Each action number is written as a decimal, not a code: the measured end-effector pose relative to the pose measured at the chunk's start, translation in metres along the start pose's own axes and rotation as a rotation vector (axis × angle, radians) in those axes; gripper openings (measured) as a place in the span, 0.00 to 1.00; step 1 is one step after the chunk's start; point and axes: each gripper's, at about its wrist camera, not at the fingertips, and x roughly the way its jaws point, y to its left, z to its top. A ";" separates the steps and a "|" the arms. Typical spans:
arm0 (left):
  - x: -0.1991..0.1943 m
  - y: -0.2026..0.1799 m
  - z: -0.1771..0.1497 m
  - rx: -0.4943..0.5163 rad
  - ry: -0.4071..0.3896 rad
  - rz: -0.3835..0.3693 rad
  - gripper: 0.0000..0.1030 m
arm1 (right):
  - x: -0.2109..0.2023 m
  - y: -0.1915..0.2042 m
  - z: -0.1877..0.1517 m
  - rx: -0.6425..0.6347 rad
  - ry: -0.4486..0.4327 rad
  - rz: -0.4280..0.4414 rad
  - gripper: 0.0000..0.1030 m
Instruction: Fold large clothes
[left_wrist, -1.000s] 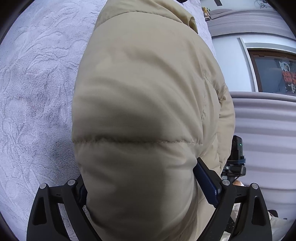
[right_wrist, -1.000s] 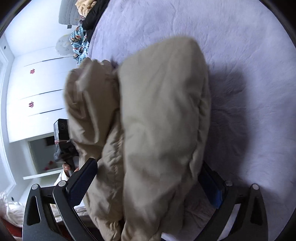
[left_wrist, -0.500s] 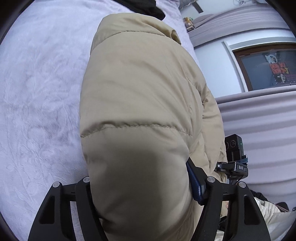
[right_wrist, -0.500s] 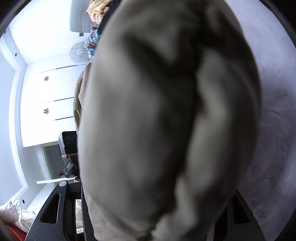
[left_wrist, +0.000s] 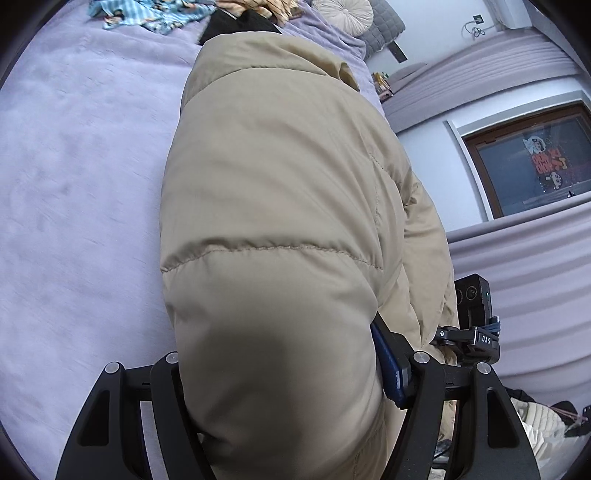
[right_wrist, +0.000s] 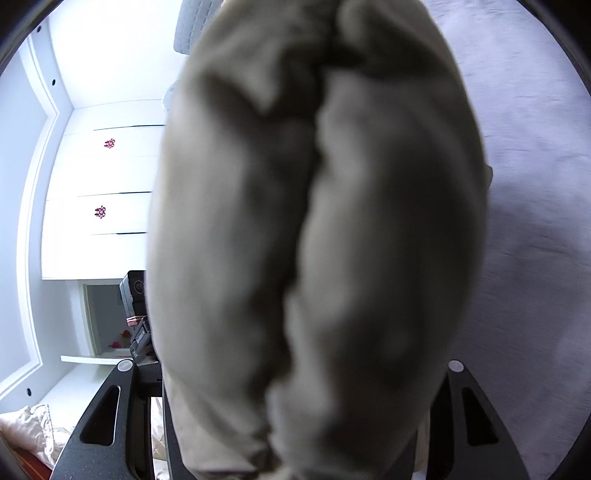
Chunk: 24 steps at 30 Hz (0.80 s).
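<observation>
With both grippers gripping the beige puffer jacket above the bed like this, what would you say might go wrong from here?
1. The beige puffer jacket bulges thickly through the left gripper; slippery padded fabric may slide out mid-fold.
2. In the right wrist view the jacket fills almost the whole frame, so the right gripper has to place its side nearly blind.
3. The black garment and patterned clothing lie further up the purple bedspread; the fold could land on them.

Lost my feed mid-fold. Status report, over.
Left claw and right claw both clamped on the beige puffer jacket. Jacket bunched, over the purple bedspread. Clothes pile beyond.
</observation>
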 end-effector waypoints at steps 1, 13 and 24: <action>-0.009 0.013 0.008 0.005 -0.004 0.011 0.70 | 0.016 0.006 0.002 -0.002 0.000 0.000 0.56; -0.010 0.154 0.050 -0.072 -0.005 0.203 0.78 | 0.165 0.020 0.035 0.018 0.042 -0.178 0.56; -0.002 0.155 0.037 -0.062 -0.031 0.269 0.83 | 0.155 0.039 0.028 0.058 -0.025 -0.457 0.66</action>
